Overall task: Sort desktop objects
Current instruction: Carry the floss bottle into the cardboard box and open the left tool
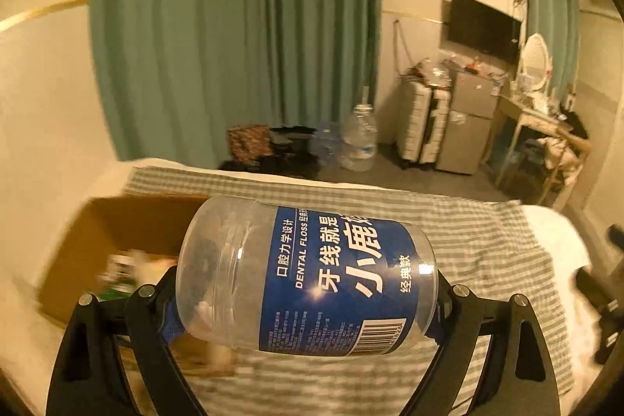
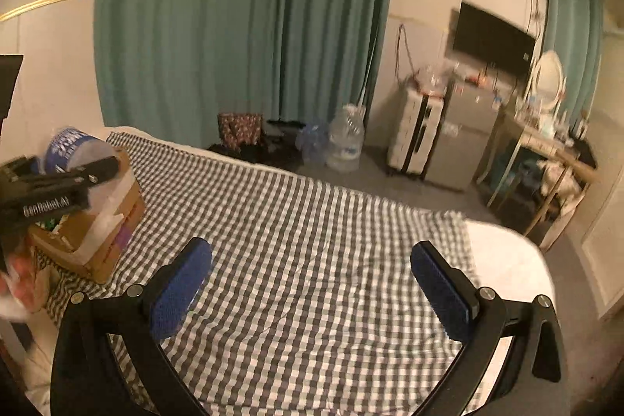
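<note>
A clear plastic jar (image 1: 308,279) of dental floss, with a blue label, lies sideways in the left gripper (image 1: 308,293), whose jaws are clamped on its two ends. It is held in the air just above and beside an open cardboard box (image 1: 117,232) that sits on a checked cloth (image 1: 468,240) and already has a few small items inside, blurred here. The step in hand looks like carrying the jar over to the box. Next, the jar needs to be brought fully over the opening, lowered, and let go once it clears the rim. The right gripper (image 2: 312,287) hangs over the bare cloth with its jaws wide apart and nothing between them, well away from the box.
</note>
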Demonstrator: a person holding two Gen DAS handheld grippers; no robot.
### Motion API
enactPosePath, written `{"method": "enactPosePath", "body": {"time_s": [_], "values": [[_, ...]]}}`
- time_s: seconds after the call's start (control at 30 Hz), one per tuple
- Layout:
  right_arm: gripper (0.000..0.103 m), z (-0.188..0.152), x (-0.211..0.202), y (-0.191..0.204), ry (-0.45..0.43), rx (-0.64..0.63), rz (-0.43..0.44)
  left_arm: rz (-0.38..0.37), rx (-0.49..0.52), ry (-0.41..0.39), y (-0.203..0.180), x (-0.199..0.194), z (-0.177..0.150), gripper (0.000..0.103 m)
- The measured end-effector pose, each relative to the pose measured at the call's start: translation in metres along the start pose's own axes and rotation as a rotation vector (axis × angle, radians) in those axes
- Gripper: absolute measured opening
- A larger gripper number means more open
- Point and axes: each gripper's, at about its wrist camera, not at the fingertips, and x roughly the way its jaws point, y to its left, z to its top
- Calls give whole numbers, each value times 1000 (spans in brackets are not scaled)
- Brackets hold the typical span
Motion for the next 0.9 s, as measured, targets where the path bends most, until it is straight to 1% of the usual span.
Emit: {"method": "enactPosePath", "body": {"time_s": [0.03,0.07,0.13,0.27,0.33,0.4,0.43,0.53,0.6,0.63,0.67,0.8,0.83,0.9], "values": [[103,2,-6,4,-5,-2,-4,13,0,-2,9,-2,1,92],[103,4,-13,9,-10,3,2,30,-2,-1,27,-5,2,92],[103,6,-22,18,-13,22,22,51,-8,-6,51,-10,1,92],[103,10,-26,36,-23,53,42,101,-33,18,104,-5,-8,92],[103,8,-24,45,-13,57,50,104,-66,40,130,7,-17,92],[103,8,-16,59,7,42,61,130,-88,51,150,18,-24,92],[103,7,-13,67,17,25,63,137,-98,67,163,30,-29,92],[103,3,-2,87,23,-27,41,138,-123,95,189,55,-43,92],[103,0,9,98,40,-43,40,117,-133,112,198,68,-49,94],[103,-1,17,103,56,-47,46,104,-142,128,204,76,-52,100],[103,-3,24,107,70,-49,50,106,-146,137,207,80,-53,103],[103,-6,47,118,120,-46,48,131,-148,136,205,88,-55,103],[103,-7,49,119,129,-40,49,138,-138,142,204,87,-55,103],[103,-11,49,119,137,-24,54,144,-123,125,196,78,-54,103]]}}
